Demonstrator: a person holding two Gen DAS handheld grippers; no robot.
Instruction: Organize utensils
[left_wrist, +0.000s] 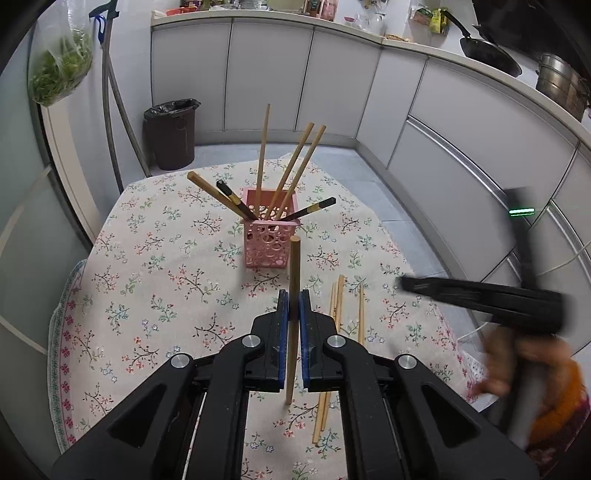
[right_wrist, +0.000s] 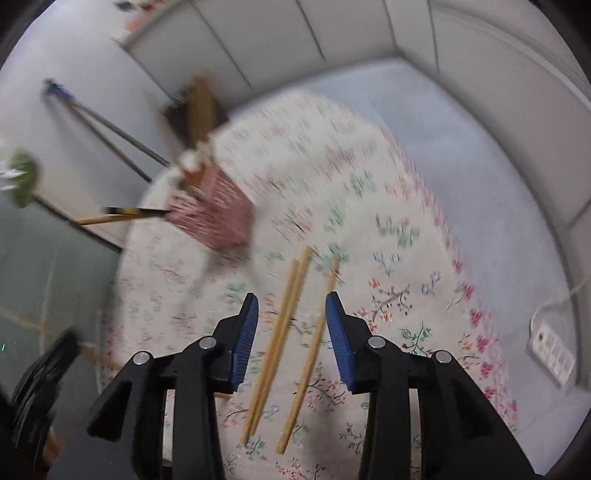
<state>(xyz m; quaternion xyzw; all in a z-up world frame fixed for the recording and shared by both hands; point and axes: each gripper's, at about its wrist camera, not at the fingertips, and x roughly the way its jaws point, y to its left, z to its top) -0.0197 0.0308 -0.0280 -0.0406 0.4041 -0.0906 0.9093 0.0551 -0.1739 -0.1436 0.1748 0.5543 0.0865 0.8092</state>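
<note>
The pink holder (left_wrist: 270, 229) stands at table centre w/ wooden and black chopsticks inside, leaning apart. Your left gripper (left_wrist: 294, 306) clamps one wooden chopstick (left_wrist: 294, 295), upright, near side of the holder. Your right gripper (right_wrist: 291, 314) has jaws apart, above three loose chopsticks (right_wrist: 284, 325) lying on the tablecloth (left_wrist: 155, 258).
</note>
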